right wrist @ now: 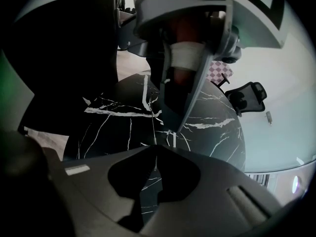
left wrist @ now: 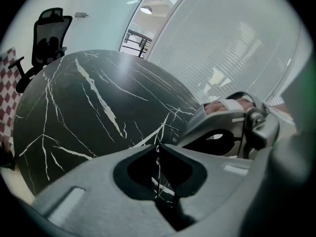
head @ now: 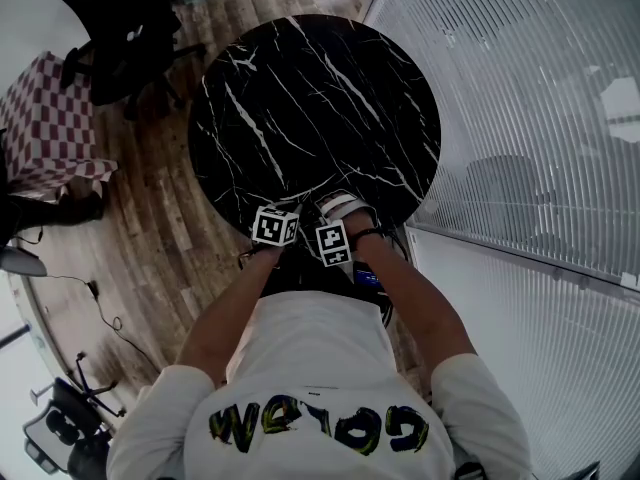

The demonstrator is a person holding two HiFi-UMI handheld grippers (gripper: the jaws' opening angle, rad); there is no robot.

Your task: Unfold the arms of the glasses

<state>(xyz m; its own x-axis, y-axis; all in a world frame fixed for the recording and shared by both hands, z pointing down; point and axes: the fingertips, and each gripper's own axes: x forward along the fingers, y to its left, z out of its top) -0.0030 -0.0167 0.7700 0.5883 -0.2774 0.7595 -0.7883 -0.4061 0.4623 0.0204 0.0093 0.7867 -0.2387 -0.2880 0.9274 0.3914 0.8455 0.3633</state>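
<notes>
Because glasses [left wrist: 158, 162] were thin wire, left tool [left wrist: 158, 149] and right tool [right wrist: 154, 149] each pinched them tight over black desk [left wrist: 89, 112], likely to swing arm open.

1 round black bench [head: 310, 98], 1 pair of thin wire glasses [left wrist: 158, 158], 2 grippers — left gripper [left wrist: 159, 147], right gripper [right wrist: 154, 150] — 1 black office chair [left wrist: 49, 33] nearby, 1 checkered cover [head: 45, 118].

Graffiti lettering on your shirt, coded squares on your cubes

Low in the head view, yellow-green and black graffiti lettering [head: 320, 430] runs across your white shirt [head: 325, 353], too warped to read for certain. At mid-frame, your left marker cube [head: 275, 226] and right marker cube [head: 332, 242] show black-and-white code squares.
</notes>
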